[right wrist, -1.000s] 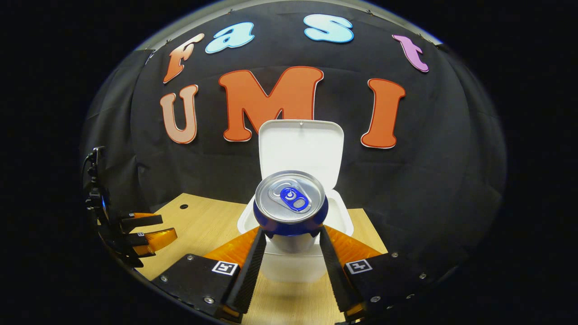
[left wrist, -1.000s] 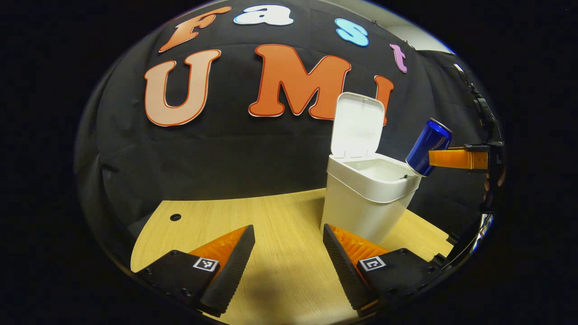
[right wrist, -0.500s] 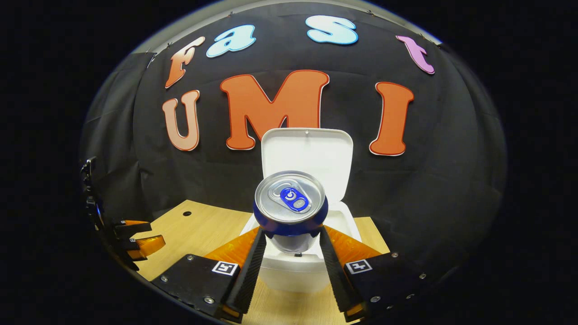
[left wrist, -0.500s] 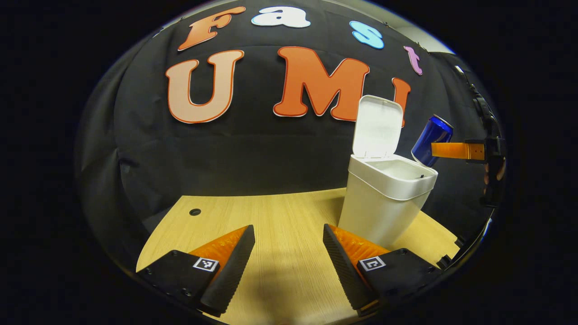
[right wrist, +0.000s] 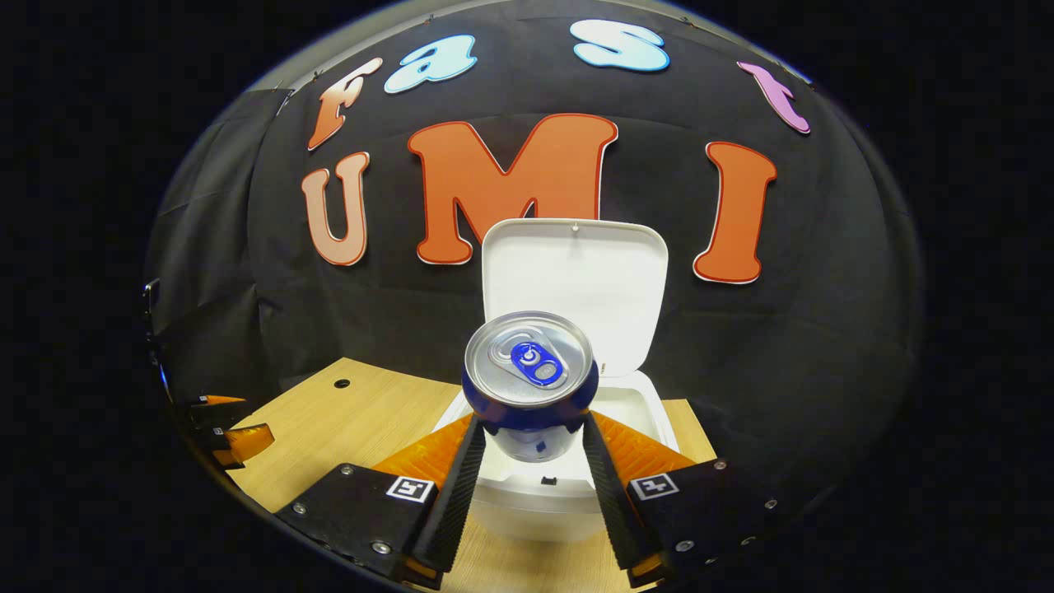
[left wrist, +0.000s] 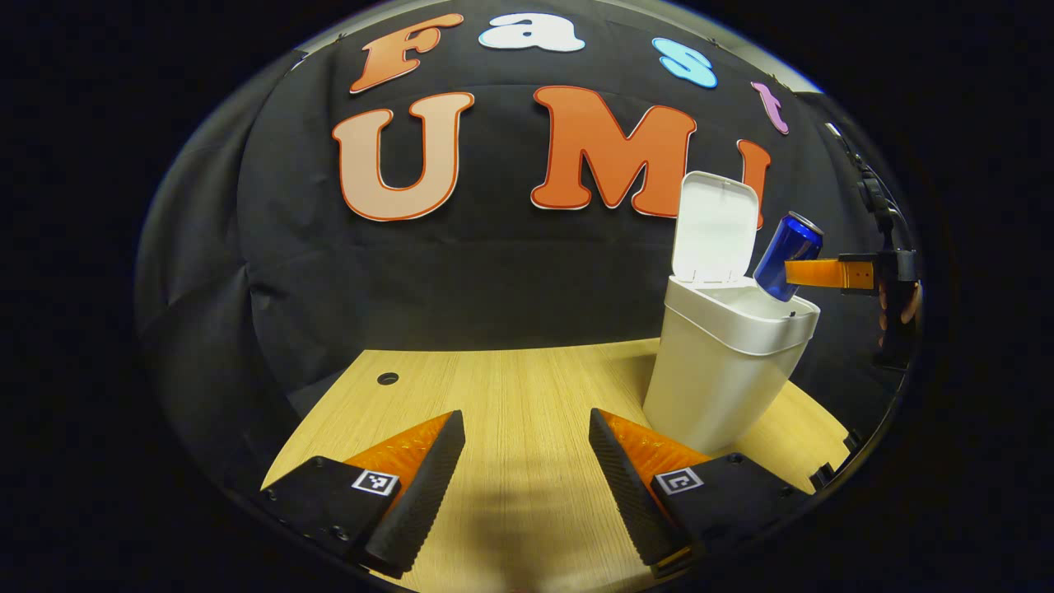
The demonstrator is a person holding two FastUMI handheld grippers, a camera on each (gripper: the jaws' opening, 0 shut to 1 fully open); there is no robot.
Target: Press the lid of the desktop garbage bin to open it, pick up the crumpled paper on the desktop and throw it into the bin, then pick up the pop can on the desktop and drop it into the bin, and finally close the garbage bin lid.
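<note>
since the earlier frame your right gripper (right wrist: pixel 527 436) has carried the pop can (right wrist: pixel 529 375) forward, so the can now hangs over the open mouth of the white garbage bin (right wrist: pixel 527 506) rather than short of its front rim. both fingers press the can's sides, silver top facing the camera, at centre frame in the right gripper view. the bin lid (right wrist: pixel 576 280) stands upright behind the can. in the left gripper view the bin (left wrist: pixel 725 362) has slid toward the right of the frame, with the tilted can (left wrist: pixel 786 255) above its rim at the right edge. your left gripper (left wrist: pixel 527 461) holds nothing, fingers spread apart above the wooden desktop (left wrist: pixel 510 395) at lower centre. crumpled paper: cannot tell where it lies.
</note>
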